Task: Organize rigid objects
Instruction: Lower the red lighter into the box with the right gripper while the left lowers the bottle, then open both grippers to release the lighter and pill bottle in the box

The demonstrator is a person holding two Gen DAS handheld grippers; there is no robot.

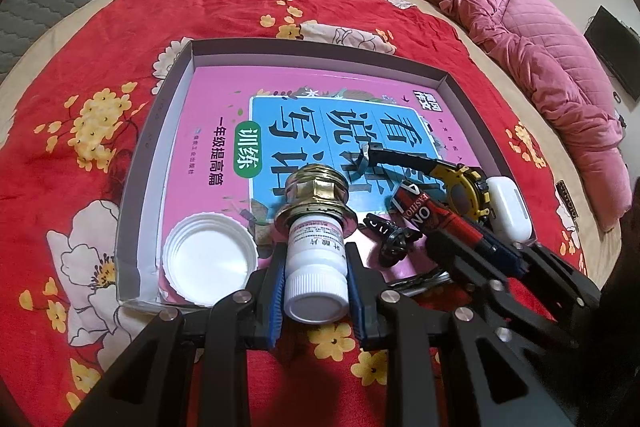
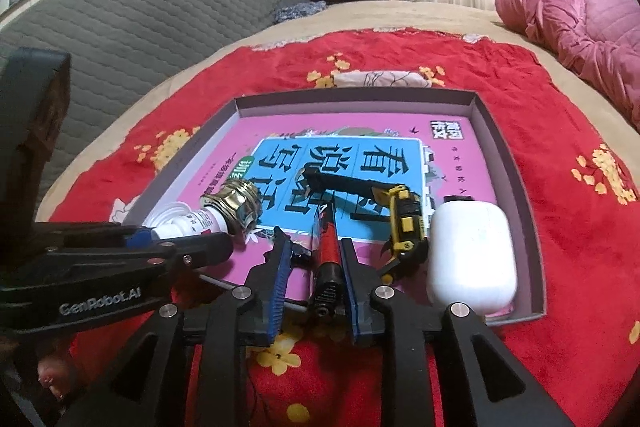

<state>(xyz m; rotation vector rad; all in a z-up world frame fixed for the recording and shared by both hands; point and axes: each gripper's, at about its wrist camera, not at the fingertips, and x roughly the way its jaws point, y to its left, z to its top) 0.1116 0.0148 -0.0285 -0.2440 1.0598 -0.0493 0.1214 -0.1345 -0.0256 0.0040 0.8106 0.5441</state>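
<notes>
Both jaws have something between them. On the left gripper (image 1: 316,277) the blue pads (image 1: 277,291) press the sides of a white bottle (image 1: 316,267), clamped near its ribbed cap. That bottle lies tilted, cap toward the camera, and its far end sits inside a brass fitting (image 1: 316,199) that rests on the pink book (image 1: 216,131) in the box (image 1: 138,163).

The right gripper (image 2: 312,281) stands slightly open around a red and black pen (image 2: 329,259). One pad (image 2: 347,283) lies against the pen's right side, while the other pad is clear of it with a gap showing, so the pen is not pinched. It lies lengthwise between the fingers, its black end toward the camera and its tip out over the book's blue panel.

Just right of the pen a yellow and black watch (image 2: 404,223) lies on its side, its black strap running across the book and crossing near the pen's tip. Beside the watch a white earbud case (image 2: 470,255) fills the box's near right corner. A white lid (image 1: 210,263) lies mouth up in the near left corner, just beside the bottle. A small black clip (image 1: 394,239) lies between the bottle and the pen.

The box rests on a red flowered blanket (image 1: 240,7) over a bed, with a pink quilt (image 1: 532,55) bunched at the right. In the right wrist view the left gripper reaches in from the left, close beside the right one.
</notes>
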